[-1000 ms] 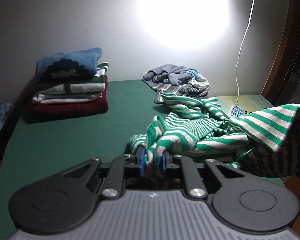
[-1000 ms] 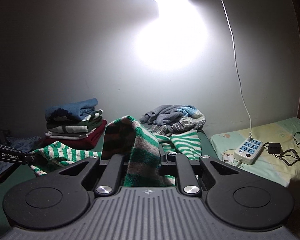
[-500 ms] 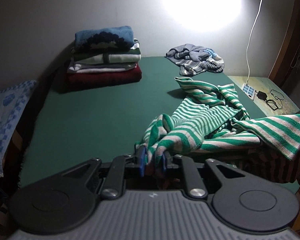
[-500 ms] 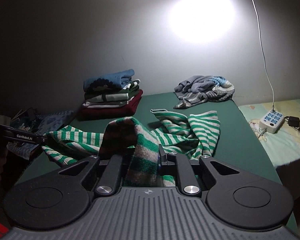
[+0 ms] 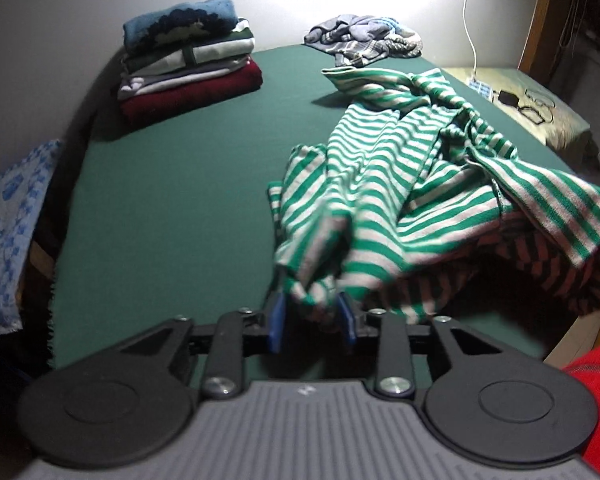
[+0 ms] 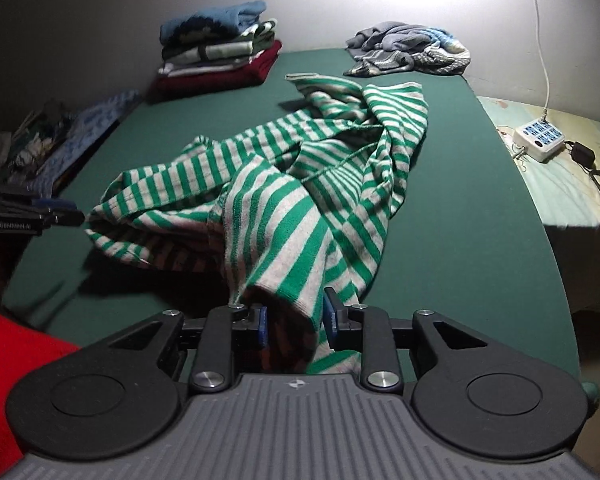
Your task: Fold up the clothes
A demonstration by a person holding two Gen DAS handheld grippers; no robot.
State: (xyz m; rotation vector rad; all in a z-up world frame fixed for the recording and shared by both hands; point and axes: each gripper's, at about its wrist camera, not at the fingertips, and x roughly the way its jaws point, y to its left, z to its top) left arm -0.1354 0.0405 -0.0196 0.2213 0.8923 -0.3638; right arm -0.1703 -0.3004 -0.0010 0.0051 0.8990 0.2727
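A green and grey striped garment (image 5: 384,184) lies crumpled on the green table (image 5: 172,184), with its near edge hanging loose toward me. In the left wrist view my left gripper (image 5: 311,320) has a bunched corner of the garment between its blue pads; the jaws are opening and the cloth sags free. It also shows from the side in the right wrist view, as the left gripper (image 6: 76,216) at the garment's left corner. My right gripper (image 6: 295,320) is opening too, and another striped edge (image 6: 284,280) drapes loosely between its pads.
A stack of folded clothes (image 5: 188,64) stands at the back left. A crumpled grey and blue heap (image 5: 364,40) lies at the back. A white power strip (image 6: 540,140) with cables sits on a pale cover to the right. Blue patterned cloth (image 5: 8,232) hangs off the left.
Both grippers have tipped downward and sunk toward the table with the striped garment. Their jaws, pinched on the cloth before, now stand apart, and the garment has settled onto the table.
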